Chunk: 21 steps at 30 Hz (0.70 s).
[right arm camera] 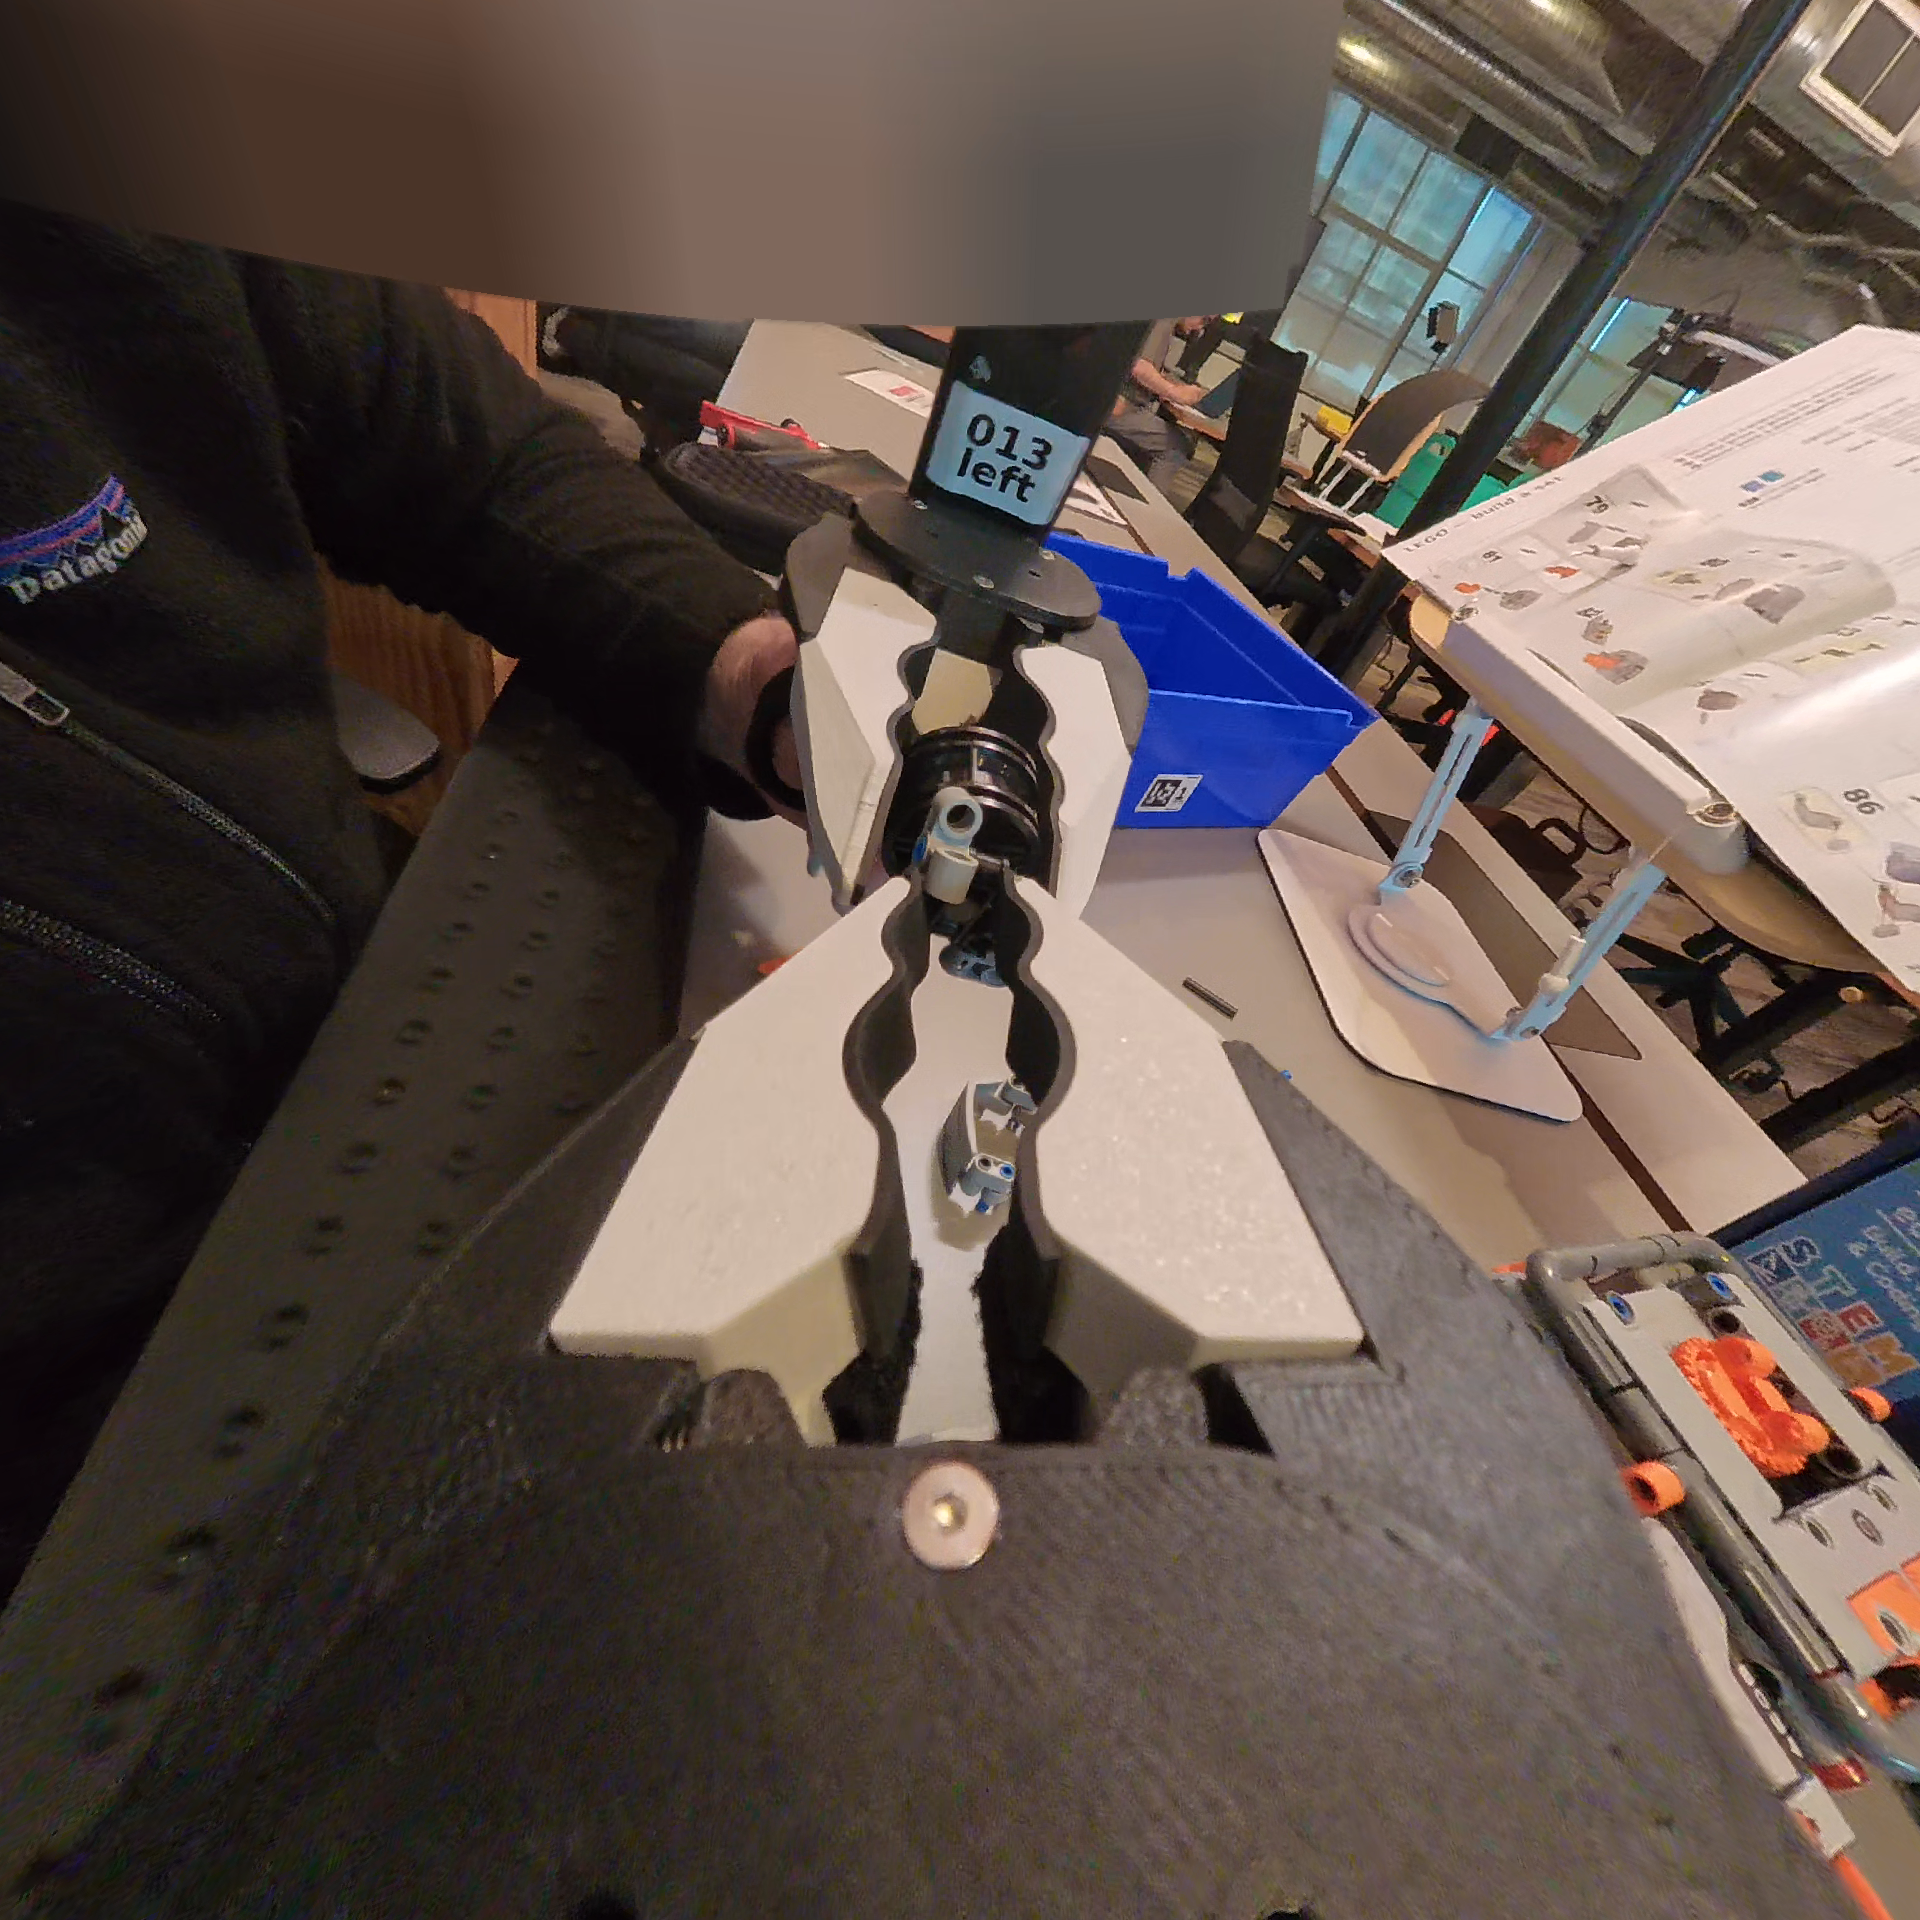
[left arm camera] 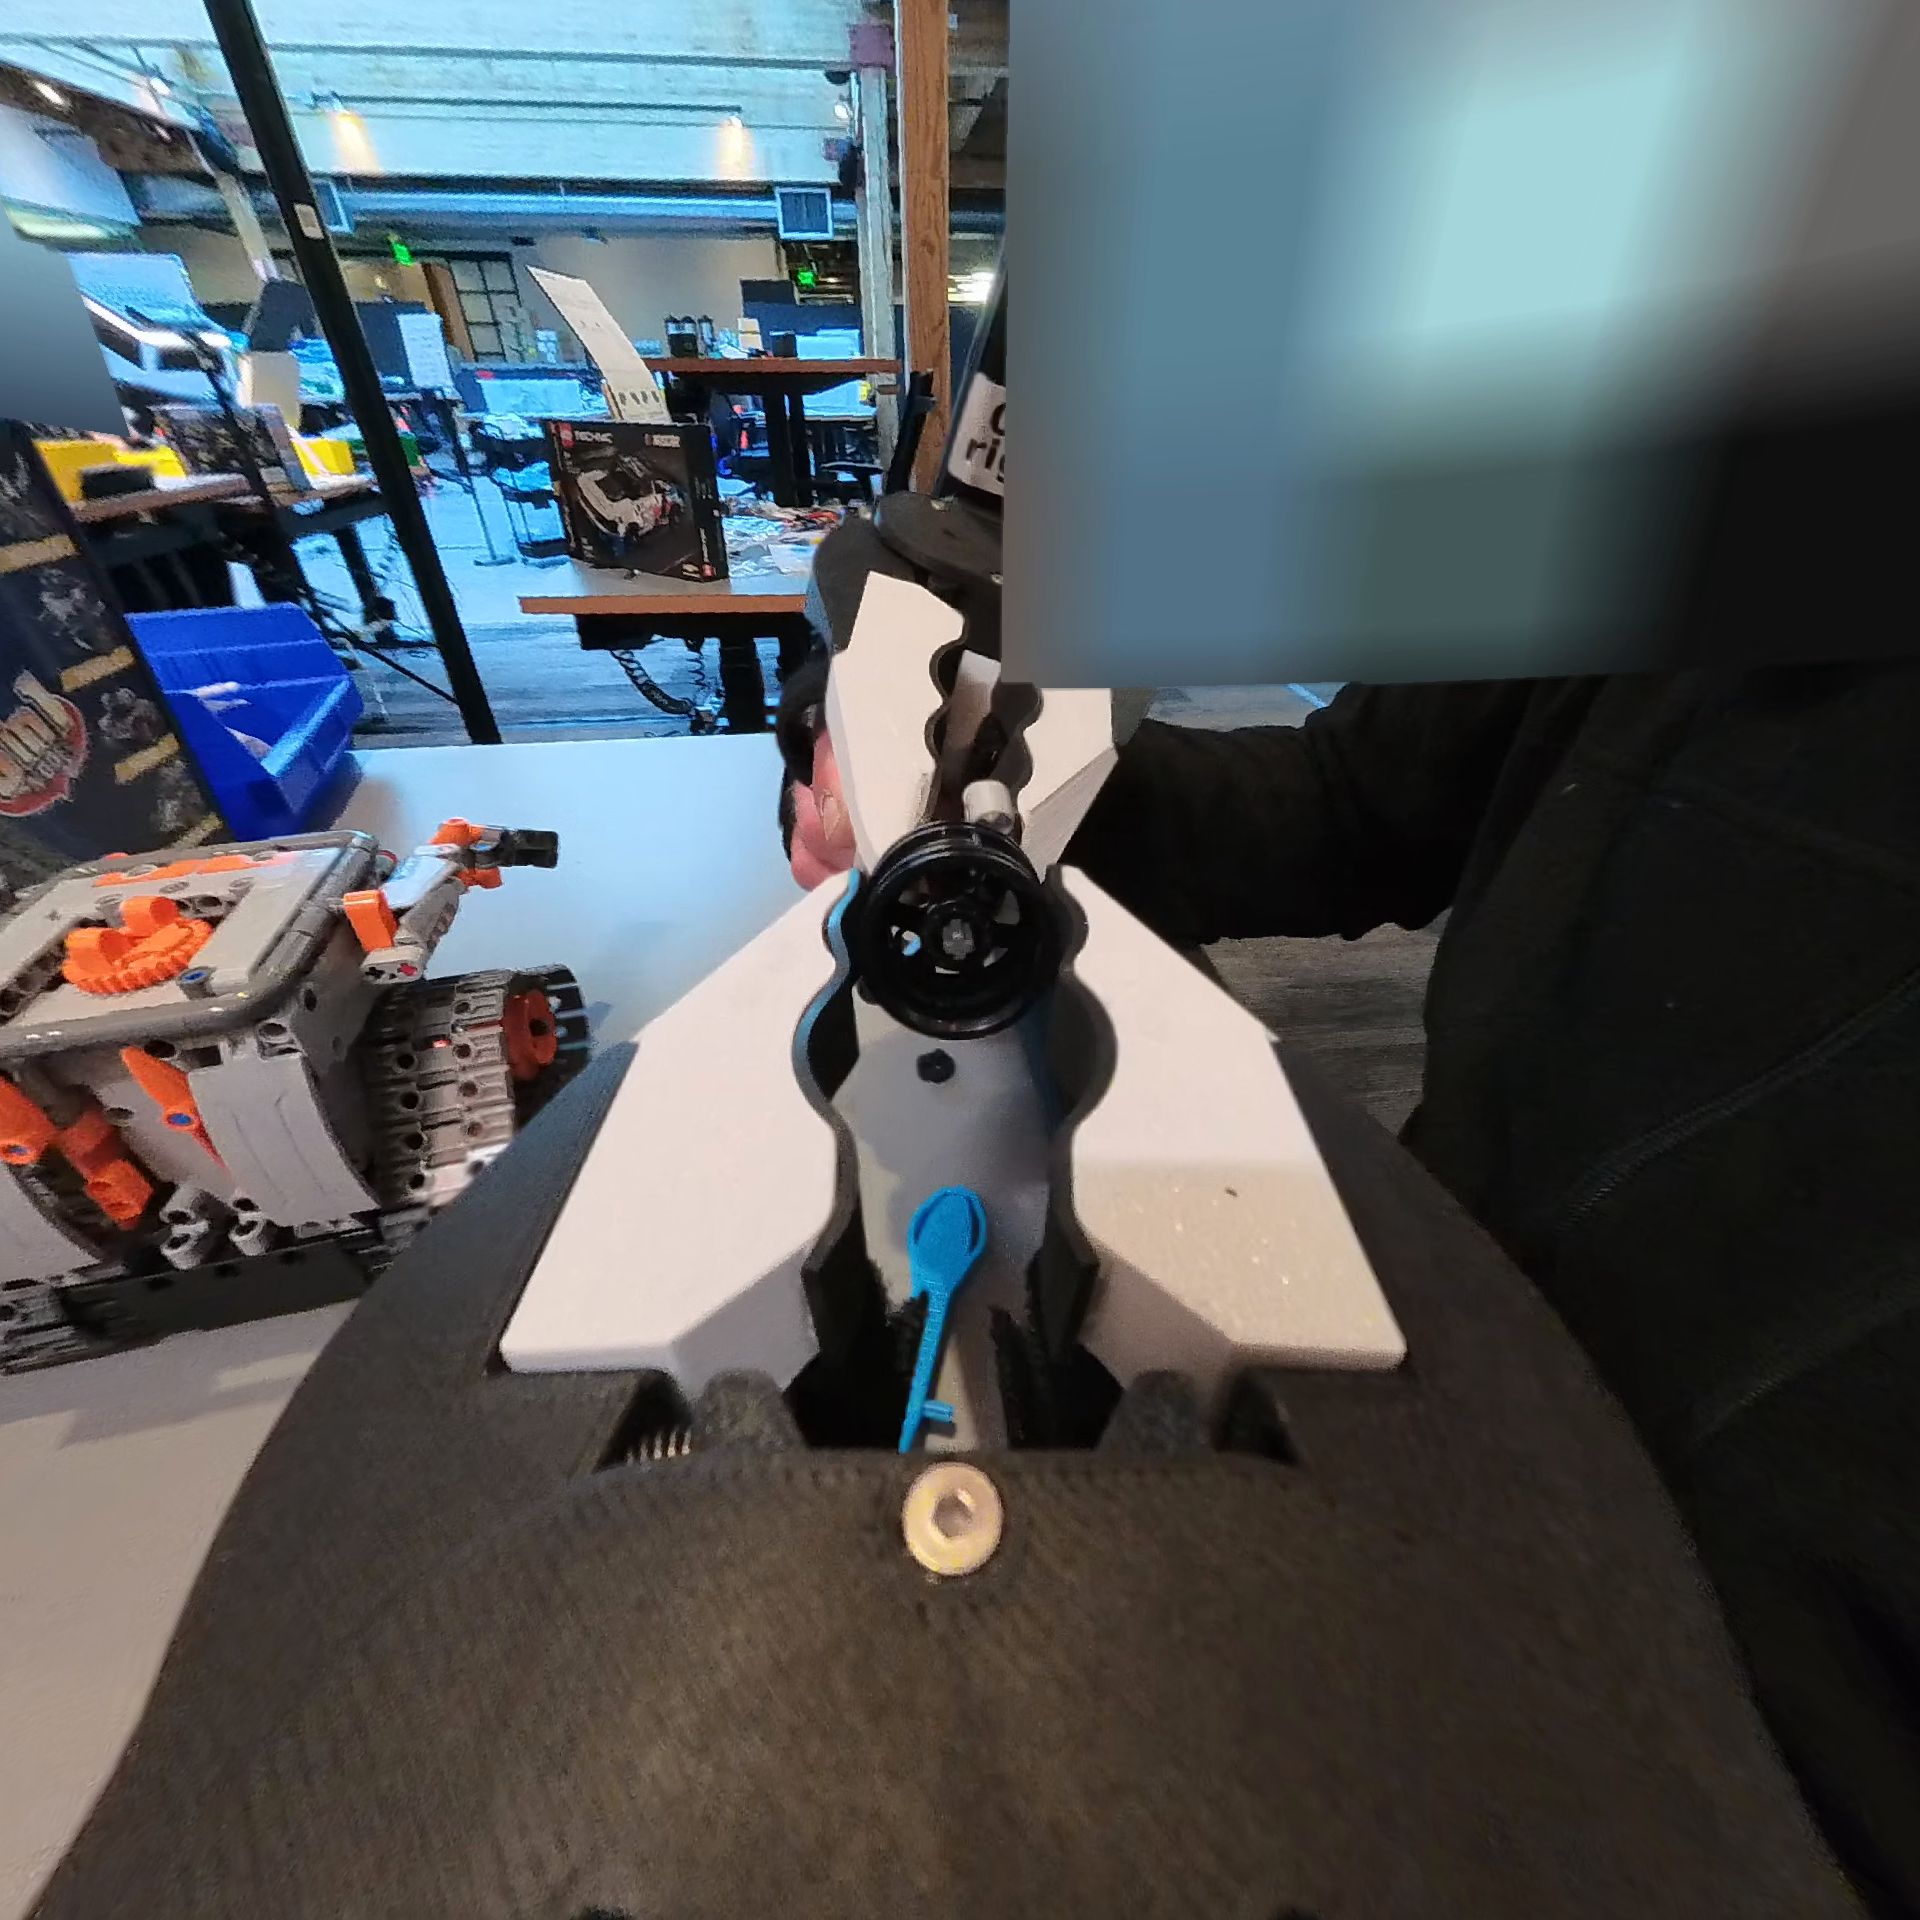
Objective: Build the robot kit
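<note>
While the two grippers meet tip to tip above the table point(left arm camera: 644, 821), a black wheel point(left arm camera: 951, 940) sits pinched between the left gripper's point(left arm camera: 948, 935) fingertips. The right gripper point(right arm camera: 961, 899) pinches a small grey connector piece point(right arm camera: 951, 836) that touches the wheel's hub. Below them, a loose grey part point(right arm camera: 982, 1153) lies on the table, and a blue spoon-shaped piece point(left arm camera: 940, 1288) too. To one side stands a grey-and-orange brick model point(left arm camera: 239, 1039), with a blue bin point(right arm camera: 1216, 686) behind and an instruction booklet point(right arm camera: 1704, 582) on a stand.
</note>
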Tool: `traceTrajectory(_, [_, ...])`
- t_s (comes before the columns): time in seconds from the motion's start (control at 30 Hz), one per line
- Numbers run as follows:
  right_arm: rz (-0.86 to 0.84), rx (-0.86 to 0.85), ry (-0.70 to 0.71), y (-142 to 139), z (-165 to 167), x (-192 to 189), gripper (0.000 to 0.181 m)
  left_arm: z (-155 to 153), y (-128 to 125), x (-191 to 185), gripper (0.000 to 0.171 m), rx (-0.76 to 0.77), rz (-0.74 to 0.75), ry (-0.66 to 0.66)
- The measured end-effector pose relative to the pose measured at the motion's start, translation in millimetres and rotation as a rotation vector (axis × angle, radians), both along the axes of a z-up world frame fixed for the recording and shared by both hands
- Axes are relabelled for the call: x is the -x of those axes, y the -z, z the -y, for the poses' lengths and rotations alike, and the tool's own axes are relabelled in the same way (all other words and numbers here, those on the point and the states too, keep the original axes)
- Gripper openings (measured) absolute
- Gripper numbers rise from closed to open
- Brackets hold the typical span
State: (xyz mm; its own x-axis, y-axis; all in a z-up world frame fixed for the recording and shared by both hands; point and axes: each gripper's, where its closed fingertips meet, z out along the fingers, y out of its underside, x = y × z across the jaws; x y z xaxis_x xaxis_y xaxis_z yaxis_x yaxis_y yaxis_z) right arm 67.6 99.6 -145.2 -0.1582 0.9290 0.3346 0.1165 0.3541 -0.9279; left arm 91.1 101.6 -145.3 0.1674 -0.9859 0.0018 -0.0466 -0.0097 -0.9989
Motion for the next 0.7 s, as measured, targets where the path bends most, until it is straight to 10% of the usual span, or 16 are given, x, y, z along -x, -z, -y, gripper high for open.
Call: traceTrajectory(0.7, [-0.023,-0.015,-0.016,2,12,0,0.005,11,-3,6,0.03,0.021,0.039,-0.033])
